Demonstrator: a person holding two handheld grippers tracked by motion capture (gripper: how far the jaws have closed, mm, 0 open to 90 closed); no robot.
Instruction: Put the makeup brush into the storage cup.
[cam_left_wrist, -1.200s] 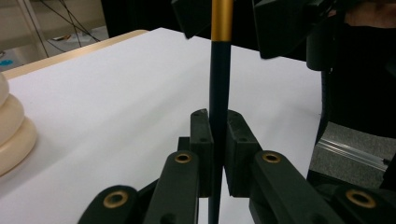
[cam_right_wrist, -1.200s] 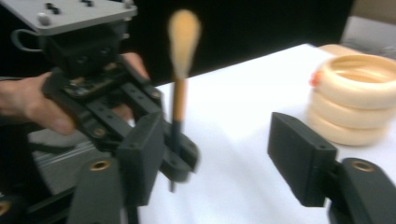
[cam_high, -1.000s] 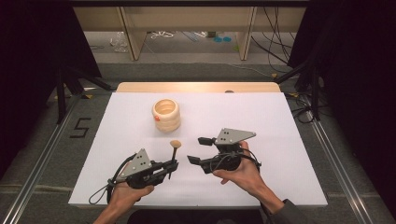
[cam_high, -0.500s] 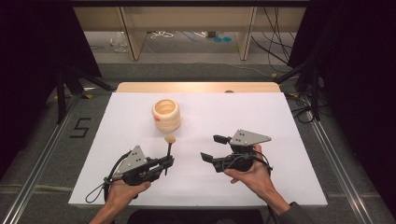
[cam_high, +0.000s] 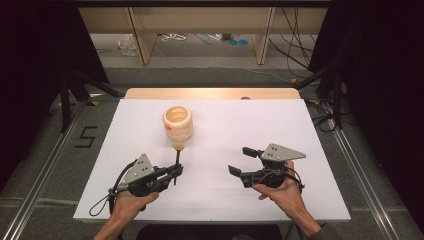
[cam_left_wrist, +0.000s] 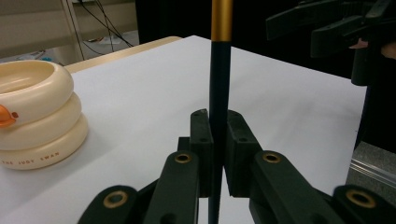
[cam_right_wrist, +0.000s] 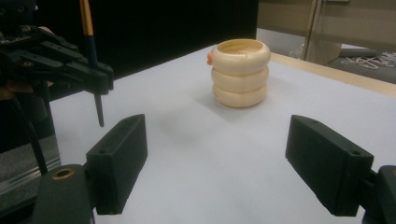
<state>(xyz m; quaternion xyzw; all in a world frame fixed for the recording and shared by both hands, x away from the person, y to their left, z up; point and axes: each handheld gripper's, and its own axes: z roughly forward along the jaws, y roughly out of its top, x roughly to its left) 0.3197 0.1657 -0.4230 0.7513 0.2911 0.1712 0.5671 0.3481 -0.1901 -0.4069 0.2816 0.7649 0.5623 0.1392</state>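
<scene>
Two grippers worked over a white table (cam_high: 215, 200), which I saw from the high view as the largest surface in the scene, with a wooden strip along its far edge.

Next in size, the cup (cam_high: 178, 123), a cream holder shaped as three stacked rings, stood upright on the far left part of the table. In the left gripper view the cup (cam_left_wrist: 35, 114) showed an orange tab on its side and small lettering on the lowest ring; in the right gripper view the cup (cam_right_wrist: 240, 72) stood well beyond my right jaws.

My right gripper (cam_high: 242, 161) lay in the right hand (cam_high: 280, 192) over the near right part of the table. Its jaws had just been opening and stood wide apart, with bare table between them and nothing gripped. In its own view the right gripper (cam_right_wrist: 233, 168) faced the cup.

My left gripper (cam_high: 176, 172) lay in the left hand (cam_high: 131, 202) at the near left. Its jaws were clamped on the brush (cam_high: 177, 160), gripping the dark shaft low down.

Smallest, the brush (cam_left_wrist: 219, 74) stood upright, a gold band above the dark shaft, its pale round tip (cam_high: 178, 147) just in front of the cup; whether the two touched I could not tell.
</scene>
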